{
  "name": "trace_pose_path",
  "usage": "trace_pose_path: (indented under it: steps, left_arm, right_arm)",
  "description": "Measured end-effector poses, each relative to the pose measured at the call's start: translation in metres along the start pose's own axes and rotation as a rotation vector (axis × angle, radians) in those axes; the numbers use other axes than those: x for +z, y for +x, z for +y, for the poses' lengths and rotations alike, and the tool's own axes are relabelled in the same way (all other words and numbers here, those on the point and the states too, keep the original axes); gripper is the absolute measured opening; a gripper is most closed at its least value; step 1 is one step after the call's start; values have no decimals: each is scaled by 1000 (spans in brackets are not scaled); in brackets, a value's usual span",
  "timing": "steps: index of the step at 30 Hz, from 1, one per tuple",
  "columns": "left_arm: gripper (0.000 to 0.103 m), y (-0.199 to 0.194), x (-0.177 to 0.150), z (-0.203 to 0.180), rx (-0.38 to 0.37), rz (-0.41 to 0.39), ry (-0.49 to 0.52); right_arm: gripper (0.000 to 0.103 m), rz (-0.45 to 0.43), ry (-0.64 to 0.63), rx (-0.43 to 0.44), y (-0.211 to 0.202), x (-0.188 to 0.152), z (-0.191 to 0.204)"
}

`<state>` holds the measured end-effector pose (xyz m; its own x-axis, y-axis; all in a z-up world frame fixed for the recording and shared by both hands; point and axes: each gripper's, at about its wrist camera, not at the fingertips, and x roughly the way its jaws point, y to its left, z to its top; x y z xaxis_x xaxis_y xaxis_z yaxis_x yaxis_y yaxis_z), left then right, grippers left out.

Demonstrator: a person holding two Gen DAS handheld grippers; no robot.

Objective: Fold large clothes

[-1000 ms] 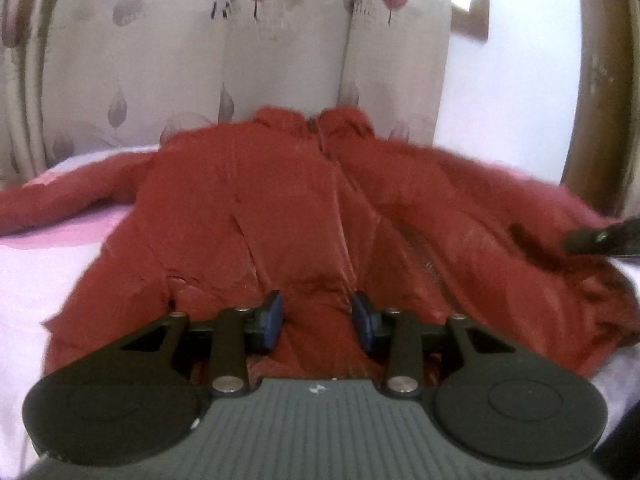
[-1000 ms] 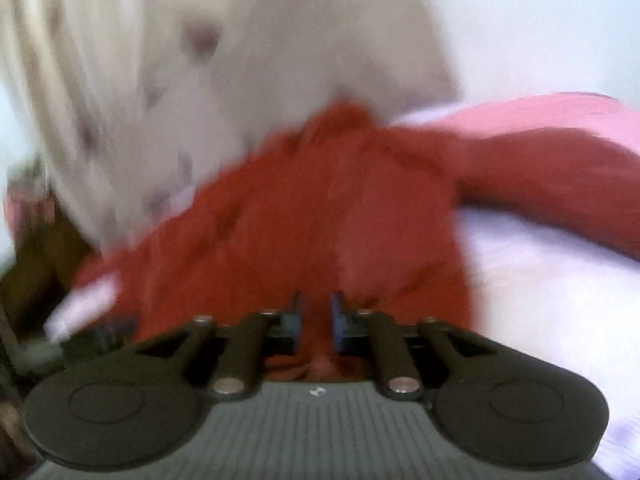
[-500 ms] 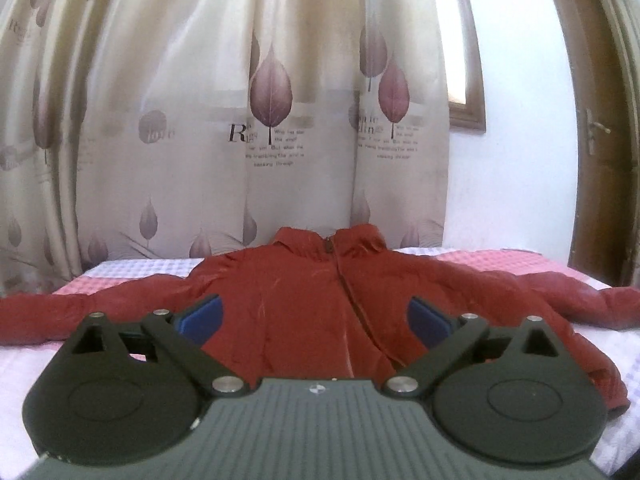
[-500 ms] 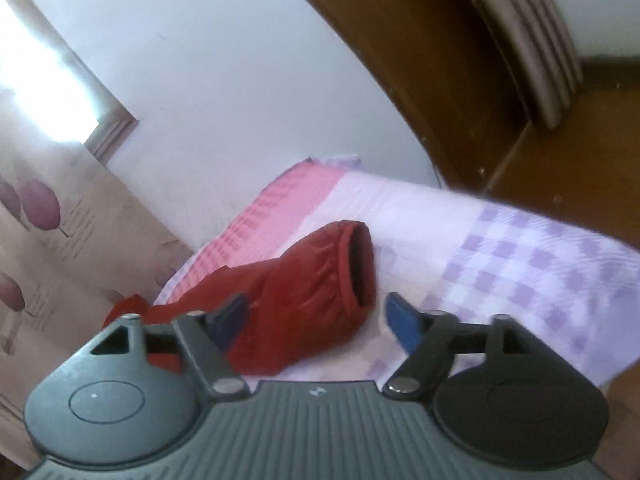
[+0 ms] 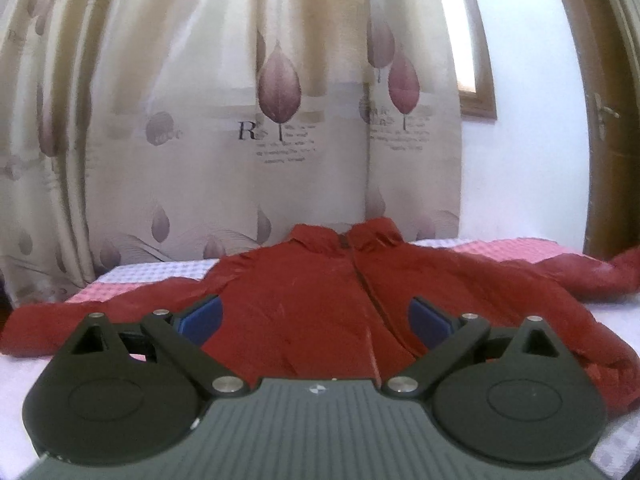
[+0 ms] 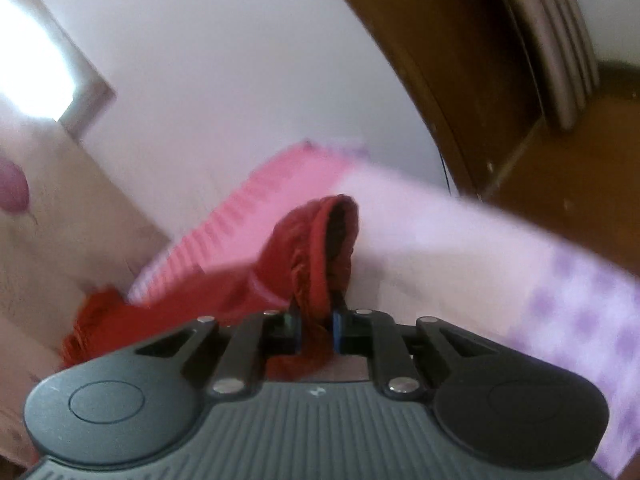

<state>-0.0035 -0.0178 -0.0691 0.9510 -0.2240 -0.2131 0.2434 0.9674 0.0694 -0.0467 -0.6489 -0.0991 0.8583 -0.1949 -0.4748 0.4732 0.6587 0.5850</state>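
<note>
Right wrist view: the right gripper (image 6: 316, 326) has just been closing, and its fingers (image 6: 295, 327) now pinch the elastic sleeve cuff (image 6: 320, 248) of the red jacket (image 5: 320, 300), lifting it off the checked bed (image 6: 580, 300). The left gripper (image 5: 316, 316) hovers with fingers spread wide and empty, the jacket spread flat ahead, zipped, collar farthest. Folding has barely begun: one sleeve gripped, no fold laid yet.

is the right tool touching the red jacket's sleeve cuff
Touching. The right wrist view shows the right tool, whose jaws have just been closing, pinching the red cuff between its blue pads, no gap either side.
</note>
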Motion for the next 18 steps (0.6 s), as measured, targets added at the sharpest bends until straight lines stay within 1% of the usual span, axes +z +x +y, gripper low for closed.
trace_pose_path:
  steps: [2,4,5,7,9,10,11,13,15,16,18]
  left_arm:
    - [98,-3,4,6,8,-14,-8]
    - [99,-8,8,13,16,-34,-18]
    - [99,-11,10,17,19,-44,-28]
    - [101,-17,15,26,21,-64,-47]
    - [101,-23,19,32,27,-83,-58]
    - [102,-25,20,35,29,-90,-61]
    - [102,-27,21,38,32,-96,-65]
    - [102,-30,22,43,38,-98,-71]
    - [103,-31,20,47,38,-89,-78]
    - [103,-31,18,49,37,-79,-76]
    - [103,-30,14,51,46,-59,-64]
  right_arm:
    - [12,-62,-10,1,-6,28,27]
    - [12,-121,-27,35,-13,56,64]
    - [12,-159,-56,57,-18,72,93]
    - [12,-210,-126,117,-25,91,150]
    - [12,-231,-212,202,-26,97,220]
    - [12,-231,-269,244,-25,92,258]
    - [12,-228,-312,280,-24,85,287]
    - [12,-206,-397,359,-16,55,349]
    - [12,-170,-423,429,-7,23,391]
    - [12,-145,-432,475,-3,0,411]
    - [12,-94,-473,528,6,-43,442]
